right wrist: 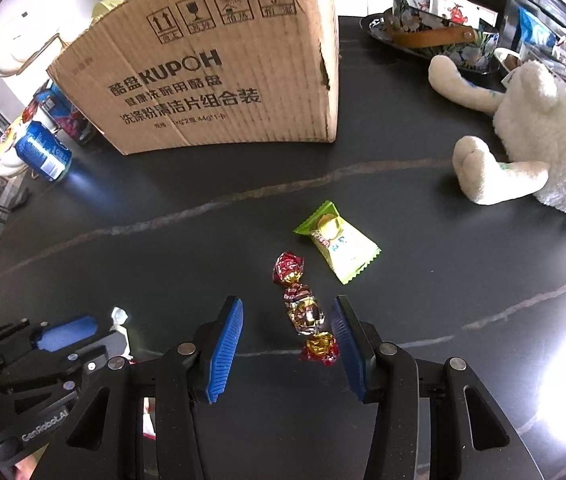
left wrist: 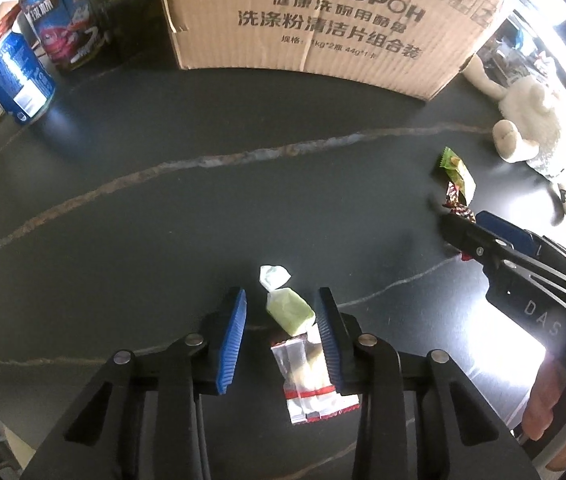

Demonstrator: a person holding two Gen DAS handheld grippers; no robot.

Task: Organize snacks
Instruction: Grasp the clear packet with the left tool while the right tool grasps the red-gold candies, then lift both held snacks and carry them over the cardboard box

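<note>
My left gripper is open, its blue-padded jaws on either side of a pale green wrapped candy lying on the dark table, with a clear-and-red packet just behind it. My right gripper is open around a red-and-gold foil candy on the table. A green-yellow snack packet lies just beyond it, and it also shows in the left wrist view. The right gripper shows in the left wrist view. The left gripper shows in the right wrist view.
A large cardboard box stands at the back of the dark table. A blue can and a snack carton are at the far left. A white plush toy lies at the right, with a patterned dish behind it.
</note>
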